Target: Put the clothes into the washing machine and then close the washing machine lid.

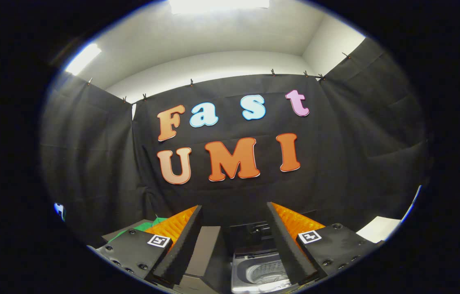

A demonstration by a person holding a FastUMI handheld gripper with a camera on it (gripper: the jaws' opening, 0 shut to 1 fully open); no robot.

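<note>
My gripper [234, 212] stands open, its two fingers spread wide with nothing between them. Low between the fingers, nearer the right one, I see the washing machine [260, 271] from above: a grey top with a round perforated drum, open to view. A dark raised panel [207, 249], possibly the lid, stands just left of the drum beside the left finger. A bit of green cloth [157, 222] peeks out behind the left finger.
Black cloth walls close the booth ahead and on both sides. A white sheet [378, 228] lies to the right beyond the right finger. Bright ceiling lights shine overhead.
</note>
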